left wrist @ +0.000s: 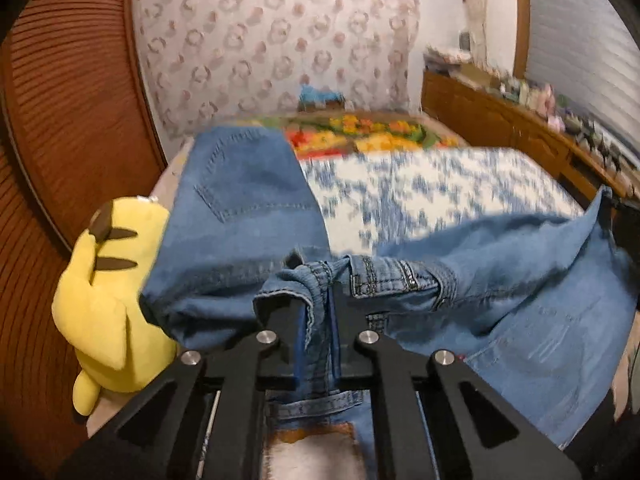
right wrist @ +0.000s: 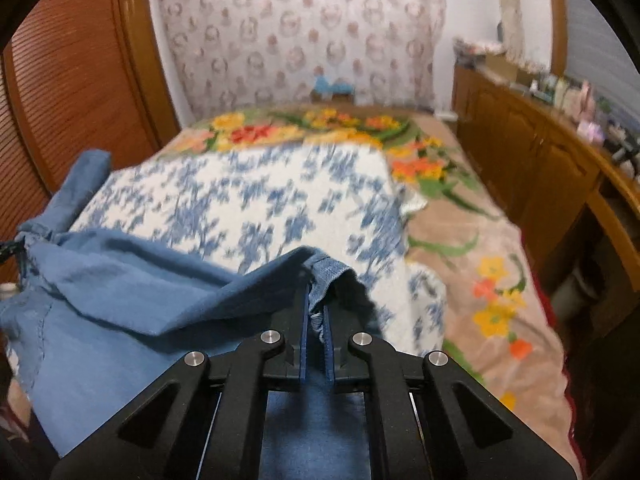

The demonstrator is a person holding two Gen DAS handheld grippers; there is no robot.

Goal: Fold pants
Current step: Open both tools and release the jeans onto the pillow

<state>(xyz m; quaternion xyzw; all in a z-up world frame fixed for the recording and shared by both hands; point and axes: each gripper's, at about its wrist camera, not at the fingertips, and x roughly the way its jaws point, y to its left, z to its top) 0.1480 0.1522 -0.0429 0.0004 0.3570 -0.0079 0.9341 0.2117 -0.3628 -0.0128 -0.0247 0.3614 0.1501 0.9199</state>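
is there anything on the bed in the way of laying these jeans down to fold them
Nothing visible blocks the middle: the blue-and-white floral blanket ahead of both claws is bare. The left claw and right claw each clamp the jeans. Only a yellow plush toy sits at the bed's left edge, touching the denim.

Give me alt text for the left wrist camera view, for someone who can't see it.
The left gripper is shut on the bunched waistband of blue jeans, holding them above a bed with a blue and white floral blanket. A yellow plush toy sits at the left, beside a brown slatted door.
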